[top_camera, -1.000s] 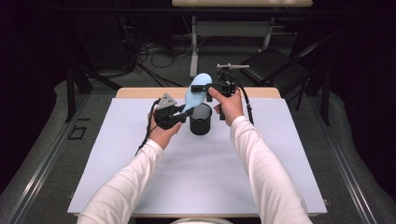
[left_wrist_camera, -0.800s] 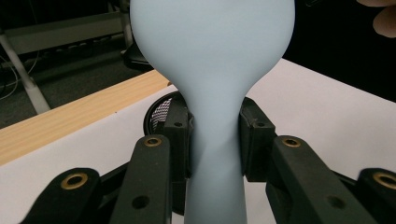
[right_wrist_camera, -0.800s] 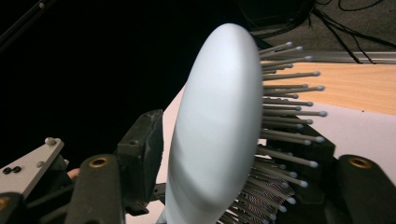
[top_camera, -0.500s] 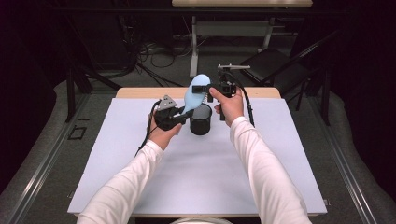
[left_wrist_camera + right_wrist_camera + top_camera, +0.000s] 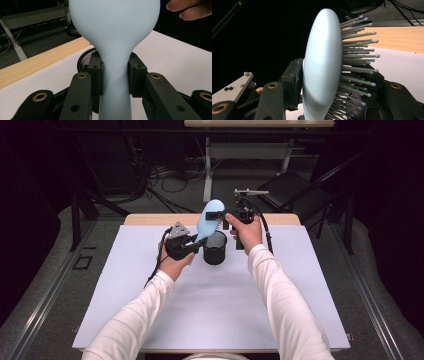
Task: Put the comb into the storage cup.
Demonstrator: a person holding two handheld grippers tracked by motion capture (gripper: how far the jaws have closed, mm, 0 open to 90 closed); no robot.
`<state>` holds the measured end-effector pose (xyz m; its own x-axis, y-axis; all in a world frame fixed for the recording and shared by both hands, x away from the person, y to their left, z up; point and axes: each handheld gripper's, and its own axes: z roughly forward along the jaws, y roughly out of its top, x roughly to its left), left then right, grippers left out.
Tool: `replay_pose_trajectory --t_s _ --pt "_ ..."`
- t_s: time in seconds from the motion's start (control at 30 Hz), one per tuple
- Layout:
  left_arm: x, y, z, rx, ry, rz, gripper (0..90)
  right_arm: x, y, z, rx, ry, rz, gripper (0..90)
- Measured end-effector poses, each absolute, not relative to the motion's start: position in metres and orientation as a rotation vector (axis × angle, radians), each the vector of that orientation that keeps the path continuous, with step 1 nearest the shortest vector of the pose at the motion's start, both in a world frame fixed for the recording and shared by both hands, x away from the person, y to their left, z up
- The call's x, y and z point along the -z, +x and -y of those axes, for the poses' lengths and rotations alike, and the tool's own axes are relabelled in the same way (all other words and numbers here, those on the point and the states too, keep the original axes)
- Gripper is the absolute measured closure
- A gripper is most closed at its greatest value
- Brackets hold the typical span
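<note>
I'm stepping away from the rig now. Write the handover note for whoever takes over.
Left claw: shut on the neck of the pale blue hairbrush, held above the table.
Right claw: its jaws have just been closing on the brush head, one on the smooth back, the other on the bristle side.
Black mesh cup: upright on the white table, just below the brush.
Done: brush lifted, both claws on it.
Left: probably lowering the brush, handle first, into the cup; nothing is in it yet.
</note>
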<state>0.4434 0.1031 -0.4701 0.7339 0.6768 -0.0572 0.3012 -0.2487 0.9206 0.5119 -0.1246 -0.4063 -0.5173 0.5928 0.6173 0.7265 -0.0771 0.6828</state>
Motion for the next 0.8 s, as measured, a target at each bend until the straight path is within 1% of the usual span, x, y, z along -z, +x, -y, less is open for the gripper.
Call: replay_pose_trajectory --t_s 0.23,0.8 --pt "0.4703 0.4435 -0.1042 -0.431 1.841 -0.759 69.6 0.4072 0.5117 0.1244 1.667 -1.493 1.982 46.3" --pt "0.4697 0.4426 -0.1033 -0.425 1.832 -0.750 69.4 0.4065 0.5122 0.1291 1.594 -1.549 1.890 48.9"
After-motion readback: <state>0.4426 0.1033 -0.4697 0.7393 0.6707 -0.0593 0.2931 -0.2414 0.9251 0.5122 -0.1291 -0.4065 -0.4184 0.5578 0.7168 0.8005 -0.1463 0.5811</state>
